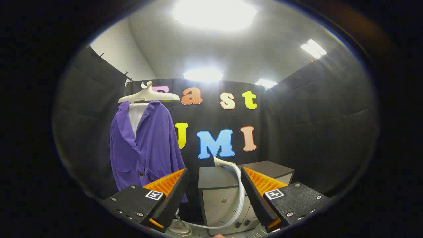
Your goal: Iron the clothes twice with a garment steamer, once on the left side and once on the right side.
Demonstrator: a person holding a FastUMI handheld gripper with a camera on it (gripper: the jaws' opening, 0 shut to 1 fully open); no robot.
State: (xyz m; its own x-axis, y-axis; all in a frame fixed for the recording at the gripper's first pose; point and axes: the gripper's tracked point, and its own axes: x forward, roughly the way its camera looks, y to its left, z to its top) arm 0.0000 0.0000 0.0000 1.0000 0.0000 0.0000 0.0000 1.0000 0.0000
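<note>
Gripper view: gripper (214, 185) spread wide, holding nothing, facing a cabinet and a hung jacket.

Item 1, purple jacket (145, 145), on a pale hanger (148, 96) against the booth wall, beyond the left finger and well apart from it. Item 2, garment steamer head (222, 162), resting on the dark top of the grey cabinet (221, 195), seen in the gap between the 2 fingers and beyond them. Item 3, white hose (240, 195), running from the head down the cabinet front toward what is possibly the steamer base (180, 228), low by the left finger, too cropped to confirm.
</note>
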